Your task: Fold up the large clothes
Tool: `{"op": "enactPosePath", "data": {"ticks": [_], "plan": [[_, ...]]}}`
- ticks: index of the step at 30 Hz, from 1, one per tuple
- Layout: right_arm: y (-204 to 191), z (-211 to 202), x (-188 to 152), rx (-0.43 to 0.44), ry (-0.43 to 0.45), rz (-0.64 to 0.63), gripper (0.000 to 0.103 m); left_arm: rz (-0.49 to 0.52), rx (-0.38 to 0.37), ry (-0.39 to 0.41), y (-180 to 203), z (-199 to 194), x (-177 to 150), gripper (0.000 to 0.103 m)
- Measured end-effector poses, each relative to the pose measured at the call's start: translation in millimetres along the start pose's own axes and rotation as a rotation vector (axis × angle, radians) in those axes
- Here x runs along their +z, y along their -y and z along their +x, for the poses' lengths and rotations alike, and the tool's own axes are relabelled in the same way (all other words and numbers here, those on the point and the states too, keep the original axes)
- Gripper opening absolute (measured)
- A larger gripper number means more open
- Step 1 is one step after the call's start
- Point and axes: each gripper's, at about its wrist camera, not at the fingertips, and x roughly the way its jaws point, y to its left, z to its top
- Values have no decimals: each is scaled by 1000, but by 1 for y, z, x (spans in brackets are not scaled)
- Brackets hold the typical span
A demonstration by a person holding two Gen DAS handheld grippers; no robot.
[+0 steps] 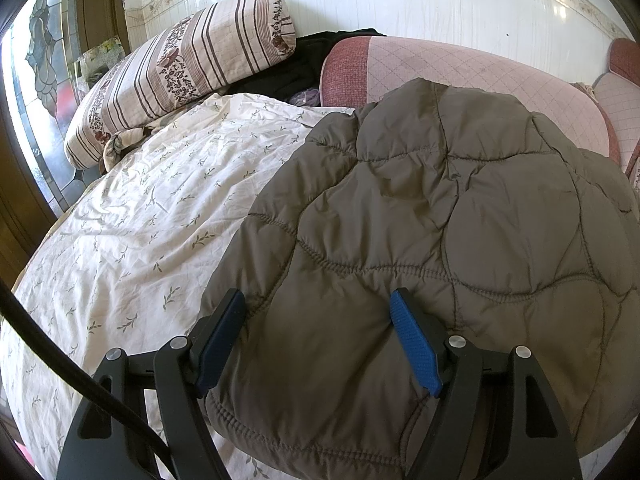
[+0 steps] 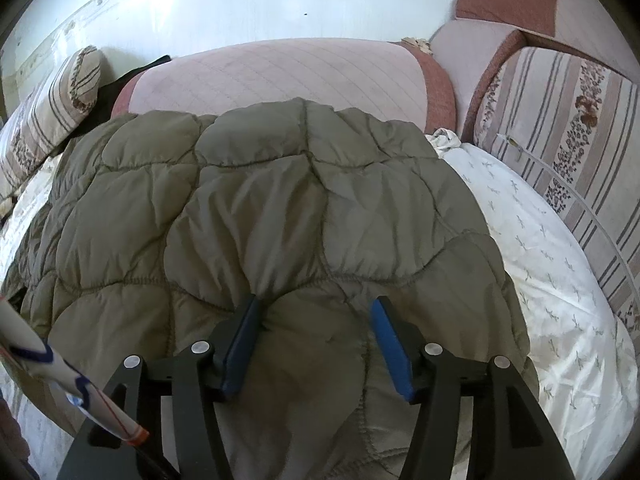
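A quilted olive-brown jacket (image 1: 440, 220) was seen spread flat on a bed covered by a white sprigged sheet (image 1: 140, 220), its bulk running away from the person toward the pink bolster (image 1: 460, 72) at the far edge of the bed. The left tongs (image 1: 318, 300) were held apart, one blue pad to each side of the jacket's near hem, with the padded cloth lying between them but not pinched. The right tongs (image 2: 316, 304) were likewise held apart over the same near hem, a puff of quilting bulging up between the pads; whether the pads were pressed into the cloth or only rested on it could not be told.

In the left view the jacket's left border was seen just beside the left tongs, bare sheet beyond it; in the right view its right border was seen a little outboard of the right tongs. Both tongs were thus set on the near edge, neither plainly nearer. The garment's long axis was judged to run from the near edge of the bed to the far edge, straight ahead of both tongs, so a fold carried forward over that axis appeared to be what the position favoured. Striped pillows (image 1: 180, 68) were propped at the far corners.
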Motion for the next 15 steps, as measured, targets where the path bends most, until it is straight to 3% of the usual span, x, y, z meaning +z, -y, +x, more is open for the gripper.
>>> {"op": "enactPosePath", "data": {"ticks": [6, 9, 15], "plan": [[52, -6, 7, -49, 13, 208, 61, -1, -1, -1, 0, -1, 1, 74], [78, 4, 2, -37, -42, 325, 36, -1, 1, 0, 0, 0, 2, 74], [76, 12, 1, -53, -75, 301, 36, -11, 2, 6, -2, -3, 4, 74]]}}
